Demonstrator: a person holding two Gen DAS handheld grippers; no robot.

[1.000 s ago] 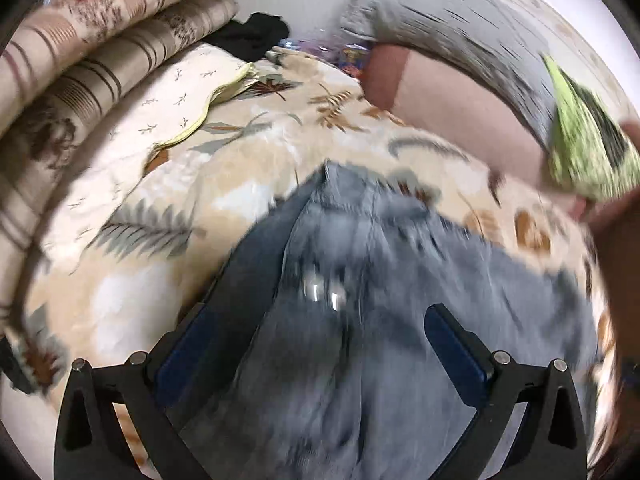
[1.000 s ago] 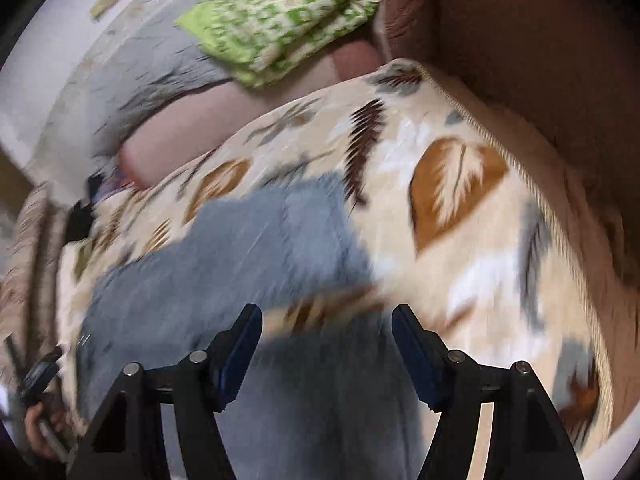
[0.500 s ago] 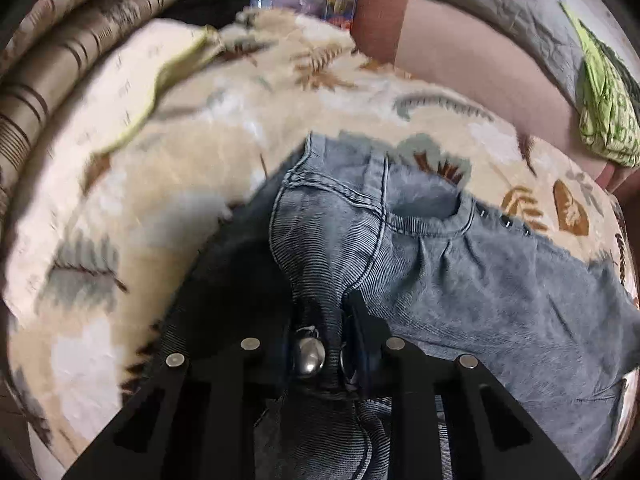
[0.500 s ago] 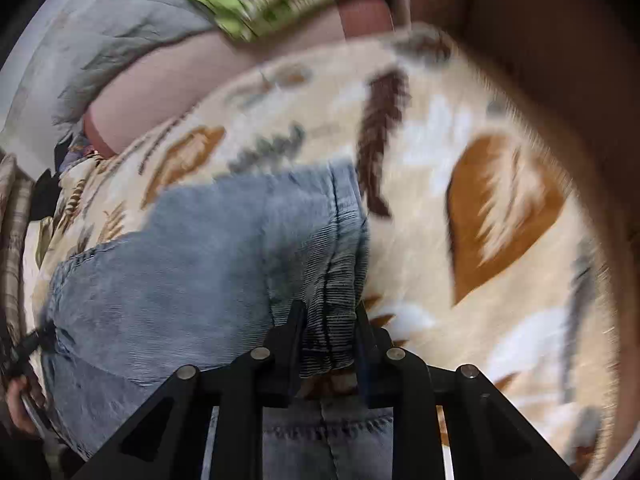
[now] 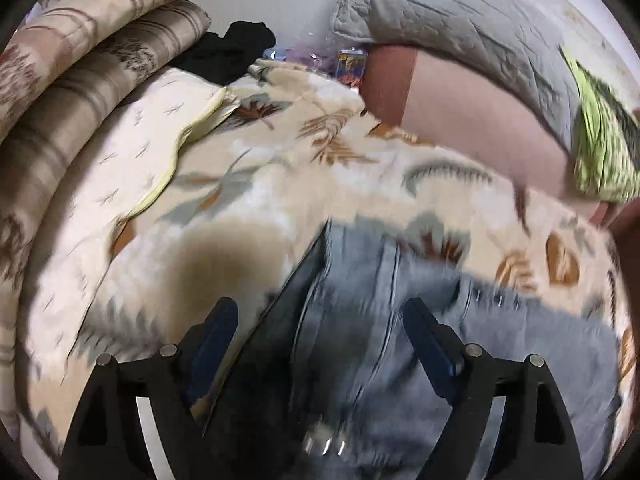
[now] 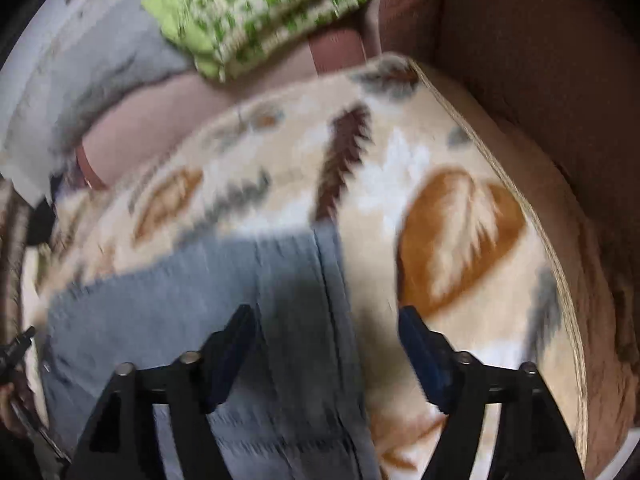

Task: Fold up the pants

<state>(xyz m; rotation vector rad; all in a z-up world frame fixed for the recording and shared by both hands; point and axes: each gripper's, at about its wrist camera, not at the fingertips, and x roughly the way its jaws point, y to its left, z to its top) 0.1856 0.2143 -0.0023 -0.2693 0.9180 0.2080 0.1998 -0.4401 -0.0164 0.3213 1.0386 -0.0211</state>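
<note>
You're holding the left gripper (image 5: pixel 320 320) over the waist end of the blue jeans (image 5: pixel 420 360); its jaws have just been opening and are now standing wide, w/ denim lying below and between them but the blue pads (image 5: pixel 216 336) aren't pressing on it. A metal button (image 5: pixel 322 444) is showing near the bottom edge, blurred. The jeans are lying spread on the cream leaf-print blanket (image 5: pixel 248 184), waistband pointing away from you in the left view.

You're holding the right gripper (image 6: pixel 326 336) over the jeans' other edge (image 6: pixel 240 280); its jaws have just been opening too and are gaping wide, nothing clamped. The left finger is over denim, the right one over bare blanket (image 6: pixel 460 220).

Both views are smeared w/ motion blur, so fine detail isn't readable. Around the blanket: striped folded bedding (image 5: pixel 80 60) at far left, a black cloth (image 5: pixel 236 52) by the wall, a grey quilted pillow (image 5: pixel 460 28) and a green checked cloth (image 6: pixel 272 8) resting on a pinkish bolster (image 5: pixel 480 120). Brown upholstery (image 6: pixel 560 100) is running along the blanket's right side.
</note>
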